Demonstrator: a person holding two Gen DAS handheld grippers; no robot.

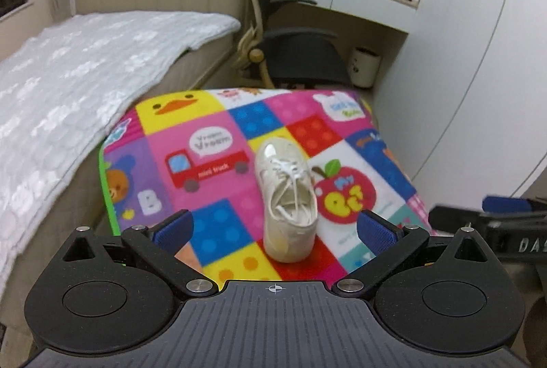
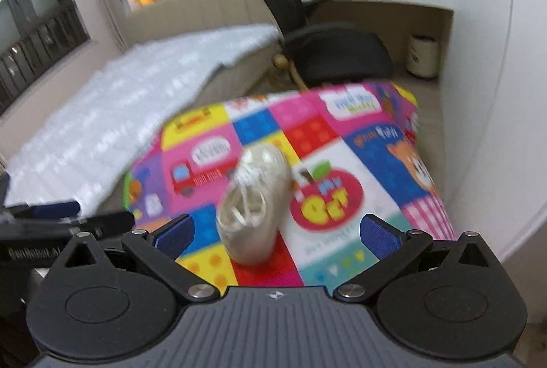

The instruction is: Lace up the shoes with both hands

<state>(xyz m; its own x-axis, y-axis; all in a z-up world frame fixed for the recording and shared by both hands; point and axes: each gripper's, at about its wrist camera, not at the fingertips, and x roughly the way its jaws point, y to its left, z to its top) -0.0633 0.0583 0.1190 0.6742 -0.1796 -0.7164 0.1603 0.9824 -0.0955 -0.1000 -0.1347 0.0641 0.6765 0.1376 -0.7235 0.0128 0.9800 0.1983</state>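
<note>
Left wrist view: white shoe [image 1: 289, 197] stands upright on the play mat [image 1: 212, 169], heel toward the camera, toe pointing away. Left gripper [image 1: 275, 228] hovers short of the heel, fingers spread wide, nothing between them. Right gripper [image 2: 277, 231] shows the same in its own view: fingers wide apart, empty, shoe [image 2: 254, 197] ahead and a little to the left of centre (this view is motion-blurred, so fine detail is lost).

Progress: laces [image 1: 290, 183] are threaded through the eyelets and cross over the tongue; loose ends fall into and around the opening. No knot or bow can be made out. Judgement: tying has not begun, and neither gripper touches the shoe or a lace. Left to do: pick up one lace end per gripper, cross, pull snug, form the bow.

Room for moving: mat is bare on both sides of the shoe, so each gripper can come in from its own side. Bed [image 1: 68, 94] borders the mat on the left, and its blanket hangs near the mat's left edge. Wall [image 1: 478, 60] lies close on the right. Office chair [image 1: 294, 40] sits beyond the far edge, well apart from the shoe. Grippers are side by side; each shows at the edge of the other's view, so crossing paths could risk a bump.
</note>
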